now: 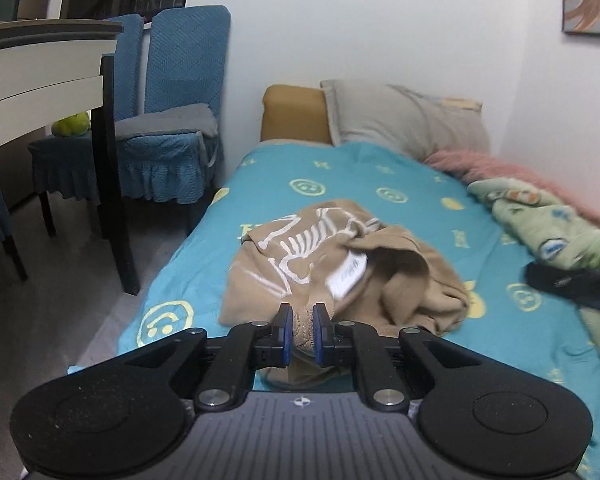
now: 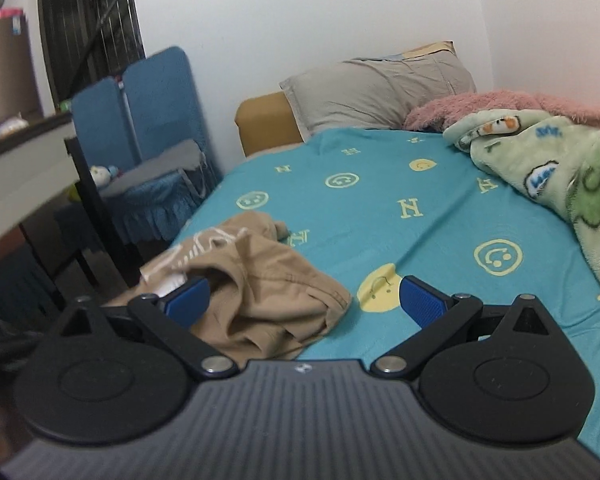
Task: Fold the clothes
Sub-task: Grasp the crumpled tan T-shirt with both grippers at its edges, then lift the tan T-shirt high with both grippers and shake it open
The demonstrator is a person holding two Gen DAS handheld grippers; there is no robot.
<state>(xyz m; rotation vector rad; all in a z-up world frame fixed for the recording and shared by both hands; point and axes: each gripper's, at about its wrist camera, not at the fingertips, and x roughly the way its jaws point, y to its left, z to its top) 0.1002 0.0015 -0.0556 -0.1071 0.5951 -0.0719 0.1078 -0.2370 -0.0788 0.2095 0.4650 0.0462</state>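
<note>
Soft, even indoor light, faint shadows, strong fisheye bending at the frame edges, motion blur at left and right margins.

This is a home bedroom: a bed (image 2: 440, 208) with a grey pillow (image 2: 376, 88) and blankets, and at left covered chairs (image 1: 180, 92), probably by a table (image 1: 40, 76).

Your left wrist view sits low and close over the tan shirt (image 1: 340, 264), facing the gray pillow (image 1: 408, 120). Your right wrist view looks the same way from farther right; both share the teal bedsheet (image 2: 420, 216).
</note>
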